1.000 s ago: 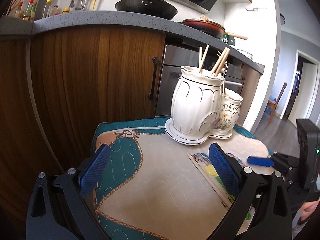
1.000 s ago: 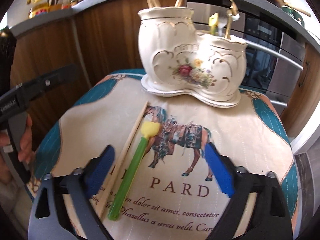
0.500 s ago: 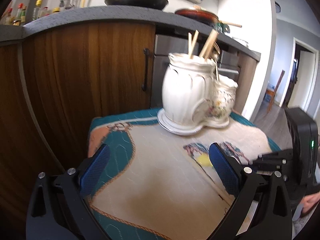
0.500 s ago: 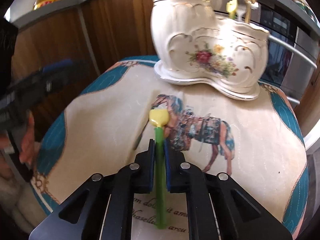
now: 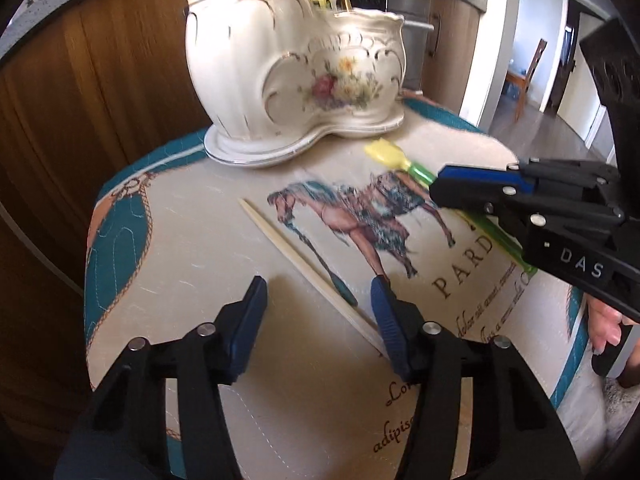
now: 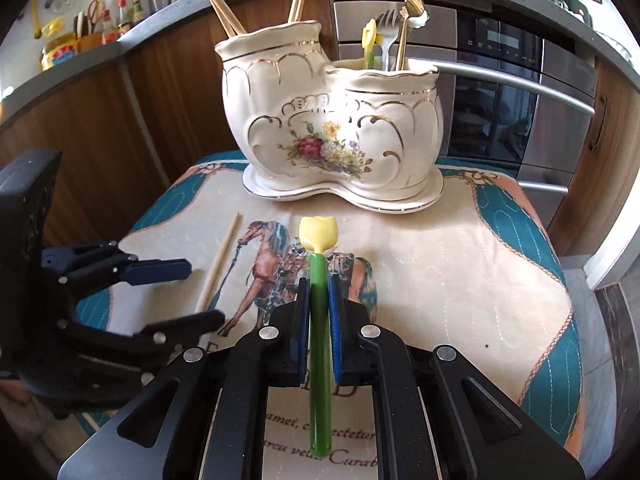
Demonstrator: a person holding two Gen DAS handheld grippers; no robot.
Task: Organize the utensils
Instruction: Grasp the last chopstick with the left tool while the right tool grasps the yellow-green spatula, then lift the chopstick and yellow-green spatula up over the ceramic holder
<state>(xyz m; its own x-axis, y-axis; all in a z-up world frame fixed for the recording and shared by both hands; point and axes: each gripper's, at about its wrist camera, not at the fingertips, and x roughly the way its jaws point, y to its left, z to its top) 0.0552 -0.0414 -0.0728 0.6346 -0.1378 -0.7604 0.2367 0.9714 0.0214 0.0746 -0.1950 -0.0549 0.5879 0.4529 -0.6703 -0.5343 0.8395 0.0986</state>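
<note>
1. Right now the right gripper [image 6: 319,300] is clamped on the green handle of a tulip-shaped spoon [image 6: 318,276], its blue pads pressing the stem from both sides, with the yellow tulip bowl sticking out ahead of the fingertips.
2. Seen from the left wrist, the same spoon [image 5: 394,156] is held off the cloth at a slant by the right gripper [image 5: 442,188], its yellow end near the base of the ceramic utensil holder [image 5: 296,72].
3. The left gripper [image 5: 318,300] stands partly open, and its jaws have just been closing; a single pale chopstick [image 5: 288,248] lies on the cloth and runs between the two blue pads, close beside the right-hand pad, though whether that pad touches it cannot be told.
4. From the right wrist, that chopstick [image 6: 220,260] lies slantwise on the printed horse cloth [image 6: 460,272], left of the spoon, with the left gripper [image 6: 180,292] straddling its near end.
5. The two-chamber holder [image 6: 332,120] stands on its saucer-like base at the far side of the cloth; its taller left chamber holds chopsticks [image 6: 224,8], and its lower right chamber holds a fork [image 6: 386,36], a gold-coloured utensil and another yellow-topped spoon.
6. A person's fingers [image 5: 604,316] show at the right edge of the left wrist view, under the right gripper's body.
</note>
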